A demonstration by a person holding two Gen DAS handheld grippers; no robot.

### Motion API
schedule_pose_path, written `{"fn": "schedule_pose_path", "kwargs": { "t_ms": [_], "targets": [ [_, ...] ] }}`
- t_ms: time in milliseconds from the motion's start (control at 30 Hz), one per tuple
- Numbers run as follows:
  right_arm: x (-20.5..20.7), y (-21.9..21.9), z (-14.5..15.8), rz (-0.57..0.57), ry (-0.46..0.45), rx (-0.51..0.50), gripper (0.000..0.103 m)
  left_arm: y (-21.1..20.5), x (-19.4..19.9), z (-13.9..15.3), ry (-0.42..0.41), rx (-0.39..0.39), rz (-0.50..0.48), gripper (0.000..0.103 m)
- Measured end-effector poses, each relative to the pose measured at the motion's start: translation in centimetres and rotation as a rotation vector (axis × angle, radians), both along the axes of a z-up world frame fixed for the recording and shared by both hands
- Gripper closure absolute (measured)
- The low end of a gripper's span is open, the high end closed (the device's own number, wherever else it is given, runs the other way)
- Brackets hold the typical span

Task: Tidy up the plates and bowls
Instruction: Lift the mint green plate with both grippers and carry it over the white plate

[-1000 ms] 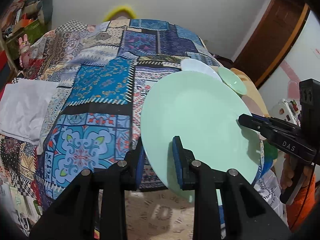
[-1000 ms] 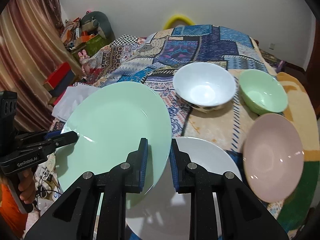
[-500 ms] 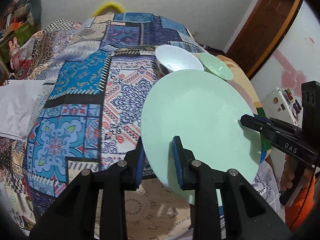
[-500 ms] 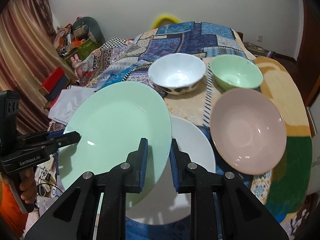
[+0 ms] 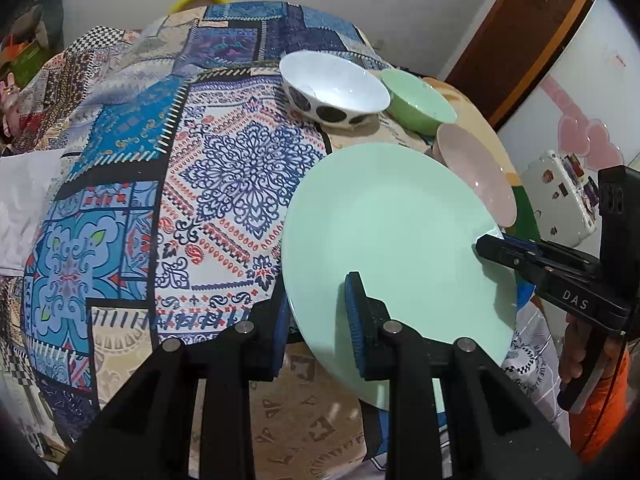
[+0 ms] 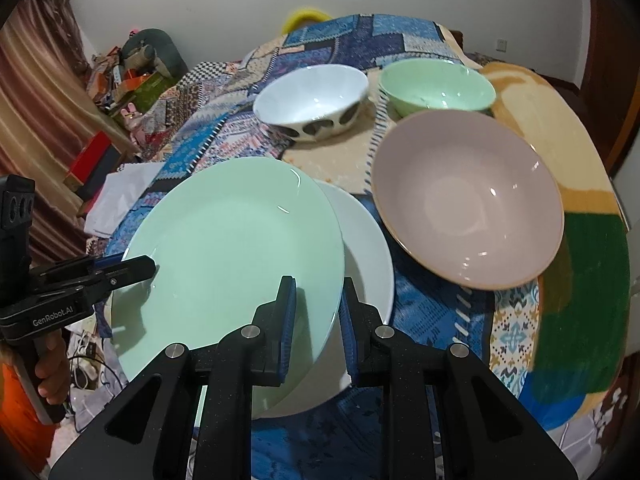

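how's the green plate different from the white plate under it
The green plate is held tilted in the air by both grippers, the left gripper and the right gripper; the white plate lies flat on the patterned cloth, ungripped. The green plate is fully visible; the white plate is partly hidden. Both are round and plain.

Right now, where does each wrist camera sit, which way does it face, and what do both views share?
Left wrist: behind the left tool, facing across the patchwork-covered bed; its pads straddle the large mint-green plate's rim; the right tool enters from the right.
Right wrist: behind the right tool, facing the round white plate and pink shallow bowl; the left tool at left.
Shared: the mint plate, both tools, pink bowl.
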State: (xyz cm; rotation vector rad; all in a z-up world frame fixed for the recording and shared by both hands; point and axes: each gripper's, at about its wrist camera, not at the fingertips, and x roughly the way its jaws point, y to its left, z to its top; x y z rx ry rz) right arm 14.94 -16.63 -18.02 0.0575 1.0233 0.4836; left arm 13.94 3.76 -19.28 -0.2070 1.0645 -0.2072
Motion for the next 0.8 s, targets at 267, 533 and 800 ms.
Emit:
{"fn": "schedule_pose_path", "kwargs": {
  "t_ms": [267,533,800],
  "targets": [
    [0.4,-0.6,-1.2,-0.018,0.036,-0.002,0.084,-0.2,1.0,-1.4,0.021,0.008,-0.011,0.077],
    [0.7,-0.8,-1.8,-0.040,0.060,0.004,0.084,-0.7,1.9,-2.2,0.021,0.044,-0.029,0.077],
    [0.7,-0.8,-2.0,-0.029,0.063,-0.004,0.083,-1.2,2.5,-2.2,0.011,0.095,-0.028,0.077]
  ]
}}
